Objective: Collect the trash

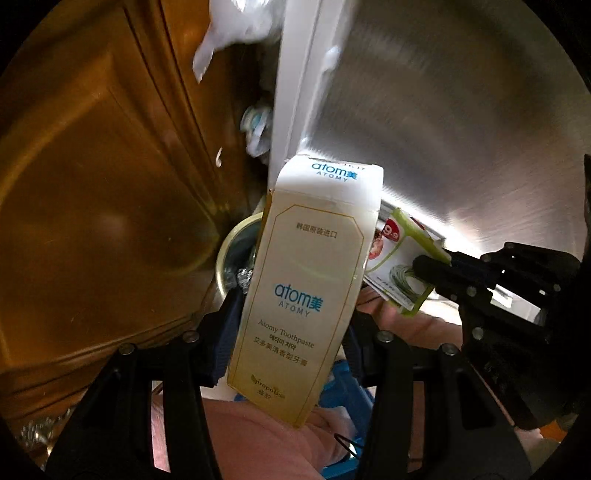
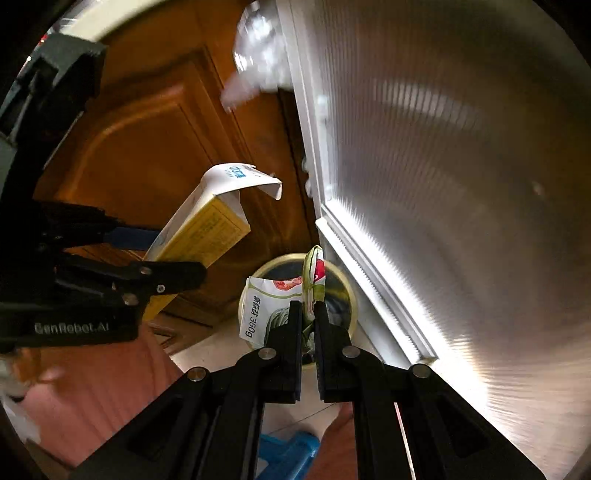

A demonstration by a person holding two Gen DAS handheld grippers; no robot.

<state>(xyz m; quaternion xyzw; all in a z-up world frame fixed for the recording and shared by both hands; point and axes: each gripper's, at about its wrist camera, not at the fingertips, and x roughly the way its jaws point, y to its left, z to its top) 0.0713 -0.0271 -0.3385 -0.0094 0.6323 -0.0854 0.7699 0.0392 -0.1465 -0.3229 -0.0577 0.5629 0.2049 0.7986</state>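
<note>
My left gripper (image 1: 291, 321) is shut on a cream Atomy toothpaste box (image 1: 303, 284), held upright with its top flap open. It also shows in the right wrist view (image 2: 199, 236), left of centre. My right gripper (image 2: 308, 314) is shut on a flattened green and white food wrapper (image 2: 312, 280); the wrapper shows in the left wrist view (image 1: 402, 273) with the right gripper (image 1: 432, 269) on it. Both items hang just above a round cream-rimmed trash bin (image 2: 351, 295), partly hidden behind the box in the left wrist view (image 1: 236, 251).
A brown wooden door (image 2: 155, 147) stands behind and left of the bin. A white frame with frosted glass (image 2: 443, 184) stands on the right. A blue object (image 2: 288, 450) lies on the floor below. A white plastic bag (image 1: 236, 29) hangs at the top.
</note>
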